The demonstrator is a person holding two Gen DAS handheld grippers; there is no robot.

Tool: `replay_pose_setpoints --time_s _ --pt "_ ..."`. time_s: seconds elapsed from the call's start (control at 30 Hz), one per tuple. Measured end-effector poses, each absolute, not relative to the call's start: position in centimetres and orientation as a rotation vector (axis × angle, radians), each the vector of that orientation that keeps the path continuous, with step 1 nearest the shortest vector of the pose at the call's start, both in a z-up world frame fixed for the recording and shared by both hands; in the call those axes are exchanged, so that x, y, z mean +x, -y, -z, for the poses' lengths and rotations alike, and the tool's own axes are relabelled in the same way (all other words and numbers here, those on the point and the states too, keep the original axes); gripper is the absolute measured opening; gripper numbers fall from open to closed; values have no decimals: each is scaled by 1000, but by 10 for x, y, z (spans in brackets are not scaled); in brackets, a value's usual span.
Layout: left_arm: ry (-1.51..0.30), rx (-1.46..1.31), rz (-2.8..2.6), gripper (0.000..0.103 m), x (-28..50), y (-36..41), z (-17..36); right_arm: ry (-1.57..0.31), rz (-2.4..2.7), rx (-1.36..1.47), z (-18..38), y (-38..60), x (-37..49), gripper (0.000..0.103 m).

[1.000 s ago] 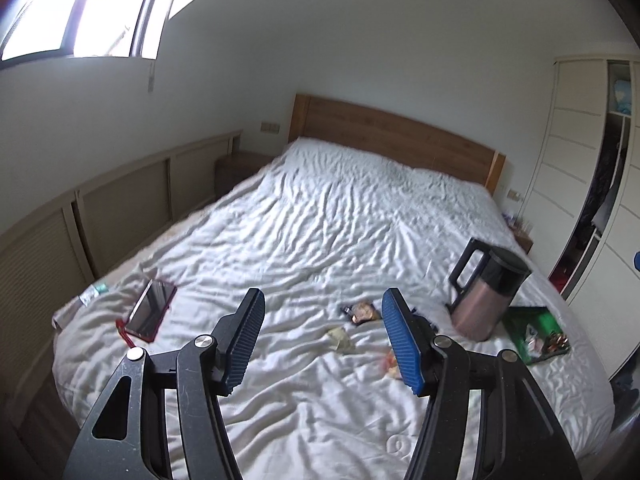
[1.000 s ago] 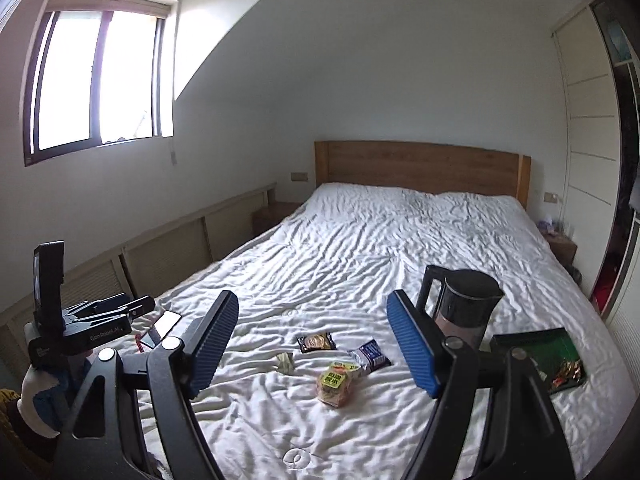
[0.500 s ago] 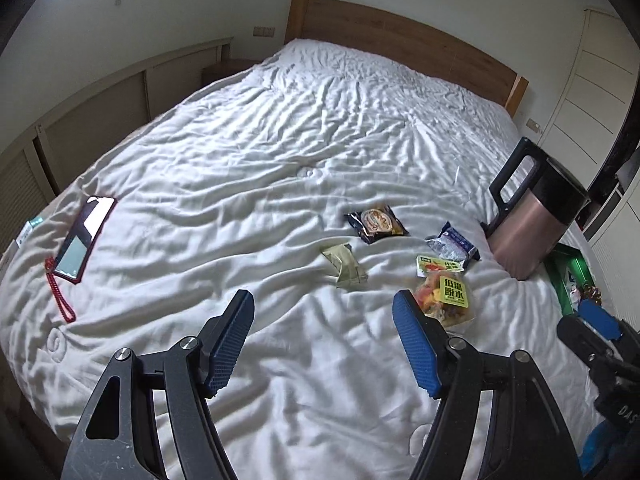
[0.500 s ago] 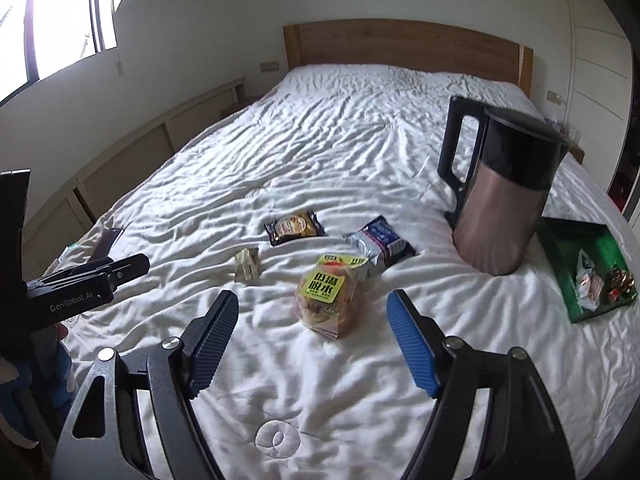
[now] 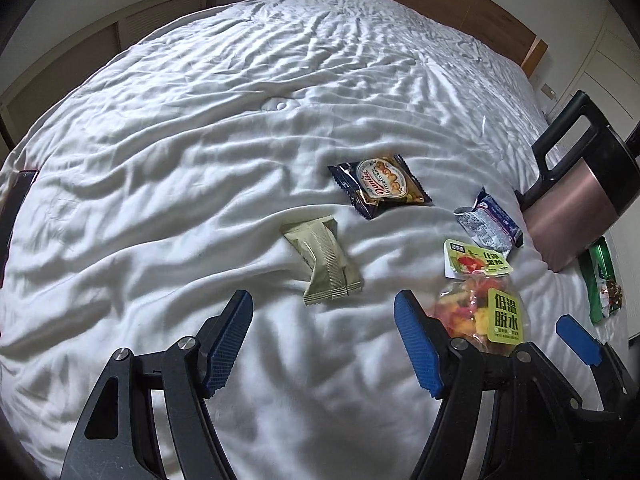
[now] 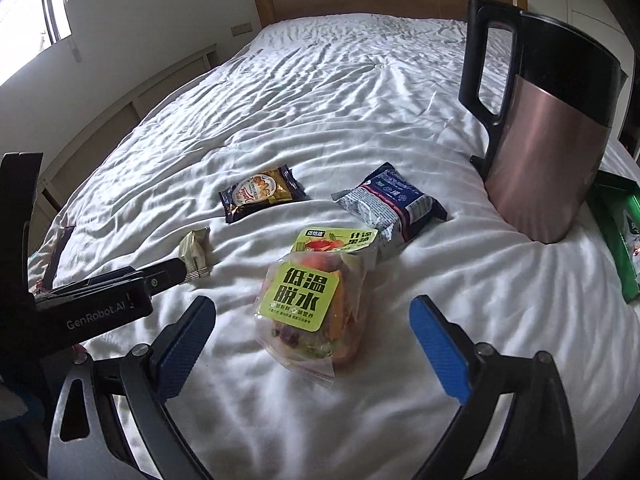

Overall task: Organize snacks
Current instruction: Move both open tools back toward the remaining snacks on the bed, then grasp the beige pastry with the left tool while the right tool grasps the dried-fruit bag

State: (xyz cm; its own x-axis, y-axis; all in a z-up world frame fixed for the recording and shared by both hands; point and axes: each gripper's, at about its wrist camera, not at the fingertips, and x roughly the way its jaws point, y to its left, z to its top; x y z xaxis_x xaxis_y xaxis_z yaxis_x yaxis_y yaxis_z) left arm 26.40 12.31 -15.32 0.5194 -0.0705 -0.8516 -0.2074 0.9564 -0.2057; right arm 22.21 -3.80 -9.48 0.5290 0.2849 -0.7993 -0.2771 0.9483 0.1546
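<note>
Several snack packets lie on the white bed (image 5: 200,140). A beige packet (image 5: 324,264) lies just ahead of my left gripper (image 5: 324,344), which is open and holds nothing. Beyond it lie a dark cookie packet (image 5: 380,190) and a blue-white packet (image 5: 490,224). A clear bag of dried fruit with a green label (image 6: 312,304) lies ahead of my right gripper (image 6: 312,354), in line with its gap. The right jaws are opening and the pads do not touch the bag. The cookie packet (image 6: 262,194), blue-white packet (image 6: 394,204) and beige packet (image 6: 196,254) show here too.
A copper-coloured kettle (image 6: 548,140) with a black handle stands on the bed at the right. A green tray (image 6: 616,232) lies just past it. A phone (image 5: 16,208) lies near the bed's left edge. The left gripper's body (image 6: 80,308) sits at the lower left.
Both grippers have come down toward the bed and tipped downward, so the snacks now fill the views. The right jaws stand wider than before; the left jaws also widened a little.
</note>
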Motion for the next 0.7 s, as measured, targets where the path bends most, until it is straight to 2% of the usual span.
replay_pose_setpoints --time_s 0.7 --pt "-1072 -365 -131 67 306 -132 195 -1049 -347 13 140 24 251 103"
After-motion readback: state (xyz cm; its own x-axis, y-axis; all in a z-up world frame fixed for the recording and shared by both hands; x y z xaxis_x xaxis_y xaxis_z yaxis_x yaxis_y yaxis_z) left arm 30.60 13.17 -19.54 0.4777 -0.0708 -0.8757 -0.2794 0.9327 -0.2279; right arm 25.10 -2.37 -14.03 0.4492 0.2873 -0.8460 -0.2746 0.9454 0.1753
